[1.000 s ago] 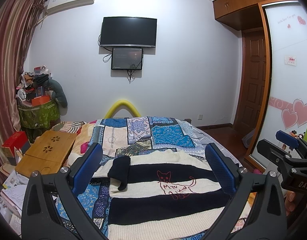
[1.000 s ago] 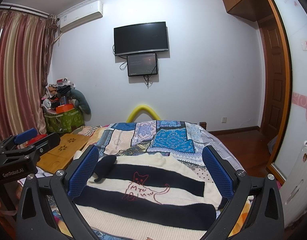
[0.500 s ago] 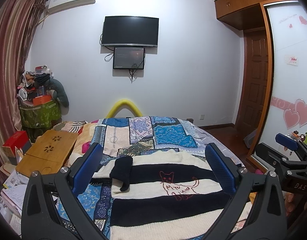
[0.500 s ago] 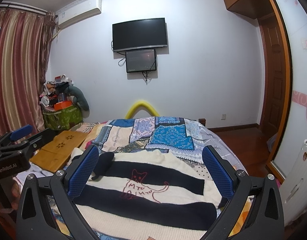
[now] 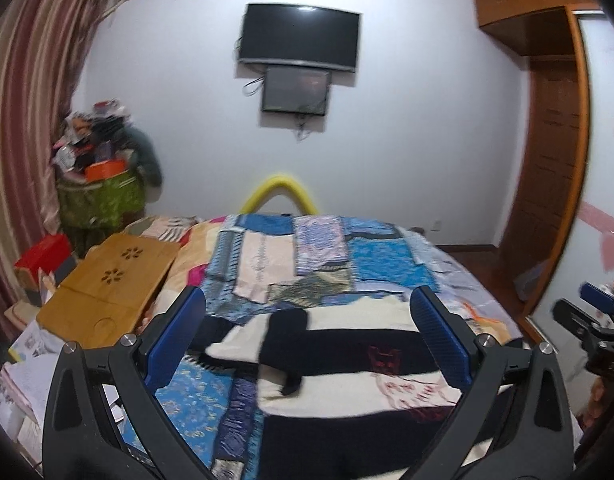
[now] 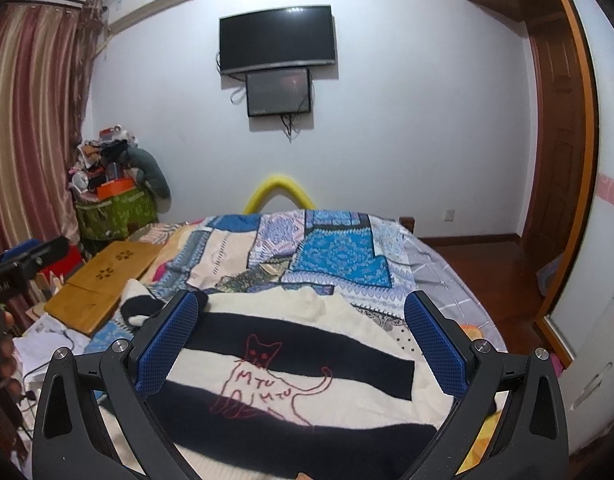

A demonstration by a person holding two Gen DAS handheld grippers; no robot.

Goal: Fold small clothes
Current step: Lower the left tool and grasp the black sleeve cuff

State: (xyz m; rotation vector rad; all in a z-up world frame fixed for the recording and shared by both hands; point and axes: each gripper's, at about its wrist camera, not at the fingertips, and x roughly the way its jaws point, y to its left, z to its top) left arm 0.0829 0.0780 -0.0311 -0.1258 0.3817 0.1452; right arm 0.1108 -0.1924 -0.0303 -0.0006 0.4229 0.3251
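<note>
Nearest: left claw [image 5: 307,334] and right claw [image 6: 301,344], both spread wide, holding nothing, above the bed [image 6: 435,276]. Beneath: striped sweater [image 6: 291,336], cream and black, red cat outline, flat on patchwork quilt [image 6: 339,260]. Farthest: wall television [image 6: 277,44].

The right gripper [image 6: 301,340] hangs wide open above a black and cream striped sweater [image 6: 307,364] with a red cat outline, spread flat on the patchwork bedspread [image 6: 339,256], touching nothing
</note>
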